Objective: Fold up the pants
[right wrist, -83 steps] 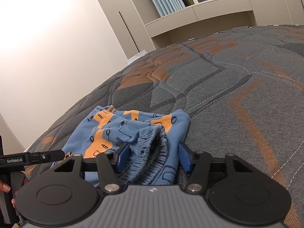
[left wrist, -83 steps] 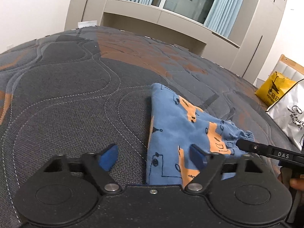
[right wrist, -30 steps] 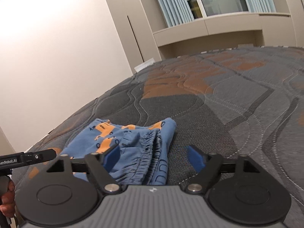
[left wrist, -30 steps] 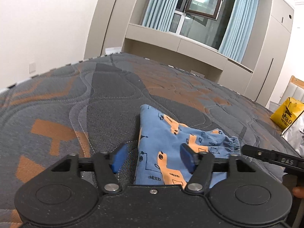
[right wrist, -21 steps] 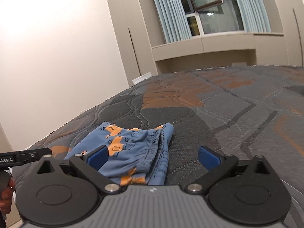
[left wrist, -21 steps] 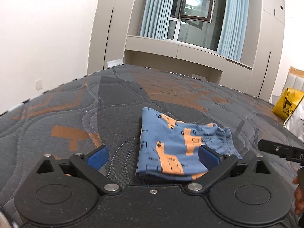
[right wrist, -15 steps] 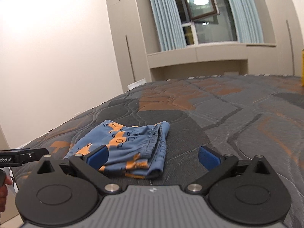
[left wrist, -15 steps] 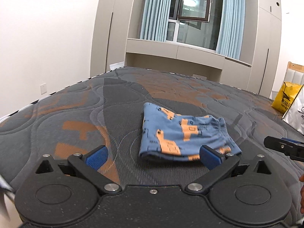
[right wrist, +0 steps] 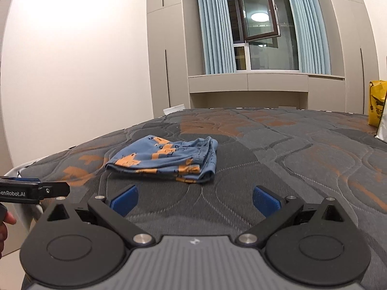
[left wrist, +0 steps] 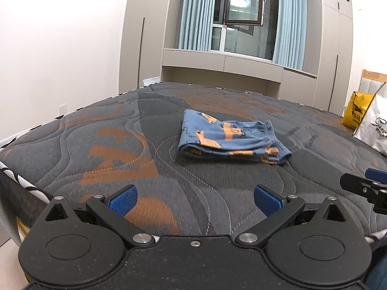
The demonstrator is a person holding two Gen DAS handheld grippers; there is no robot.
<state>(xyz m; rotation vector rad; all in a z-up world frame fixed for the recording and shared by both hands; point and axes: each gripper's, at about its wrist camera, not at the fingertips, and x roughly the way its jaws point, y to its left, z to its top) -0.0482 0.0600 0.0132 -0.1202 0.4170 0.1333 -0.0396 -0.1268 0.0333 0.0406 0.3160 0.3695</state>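
Note:
The blue pants with orange print point(left wrist: 229, 137) lie folded into a compact stack on the grey and orange mattress point(left wrist: 121, 145). They also show in the right wrist view point(right wrist: 167, 160). My left gripper point(left wrist: 194, 199) is open and empty, held back from the pants over the mattress's near edge. My right gripper point(right wrist: 193, 201) is open and empty, also back from the pants. The right gripper's tip shows at the right edge of the left wrist view point(left wrist: 365, 187). The left gripper's tip shows at the left edge of the right wrist view point(right wrist: 36, 191).
A yellow bag point(left wrist: 354, 112) and a white bag point(left wrist: 375, 130) stand at the mattress's far right. Cabinets and a curtained window point(right wrist: 261, 31) line the far wall. A white wall stands to the left.
Both grippers opened wide, let go of the pants and drew back and up from them. The pants now lie folded farther away on the mattress.

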